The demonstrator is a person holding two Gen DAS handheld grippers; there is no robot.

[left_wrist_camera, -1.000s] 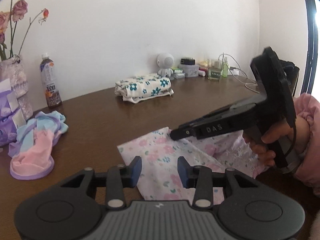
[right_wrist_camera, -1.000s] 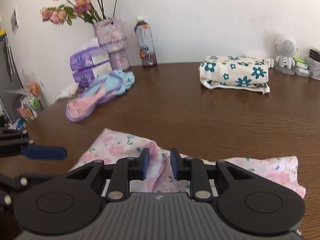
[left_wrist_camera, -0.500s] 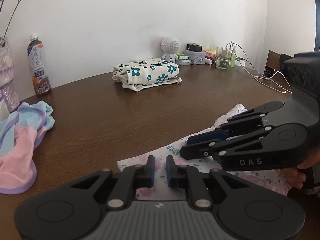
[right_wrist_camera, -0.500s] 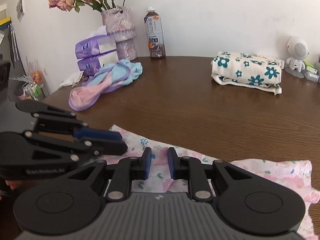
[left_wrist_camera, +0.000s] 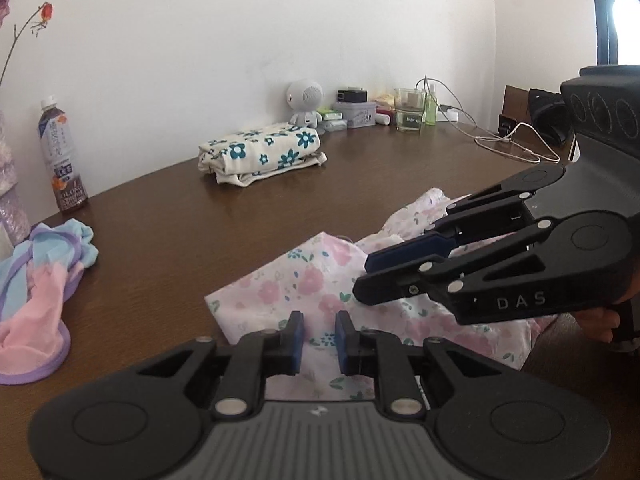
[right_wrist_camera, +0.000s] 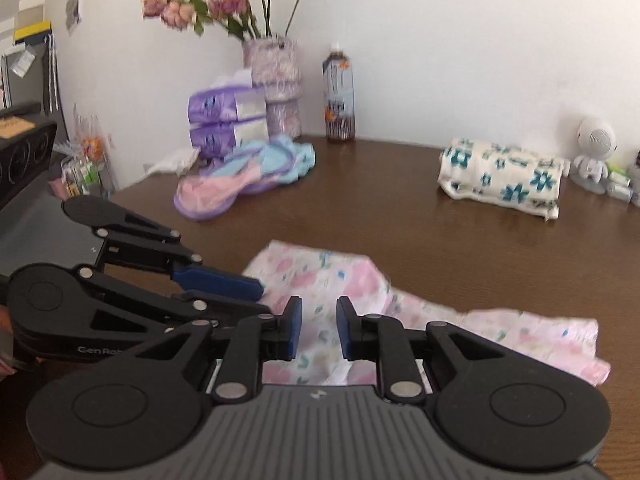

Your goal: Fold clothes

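Garment: a crumpled pink-flowered white cloth [left_wrist_camera: 320, 288] lay on the brown wooden counter [left_wrist_camera: 168, 240], directly under and ahead of both grippers.
Left gripper [left_wrist_camera: 319, 338]: jaws stood a narrow gap apart over the cloth's near edge, with nothing visibly pinched between them.
Right gripper [right_wrist_camera: 318, 330]: jaws were likewise slightly parted above the cloth's middle; it reached in from the left gripper's right, its tips close over the fabric.
Hand: fingers [left_wrist_camera: 600, 320] wrapped the right gripper's handle.
Beyond: a folded cream cloth with teal flowers [left_wrist_camera: 260, 154] sat far ahead.
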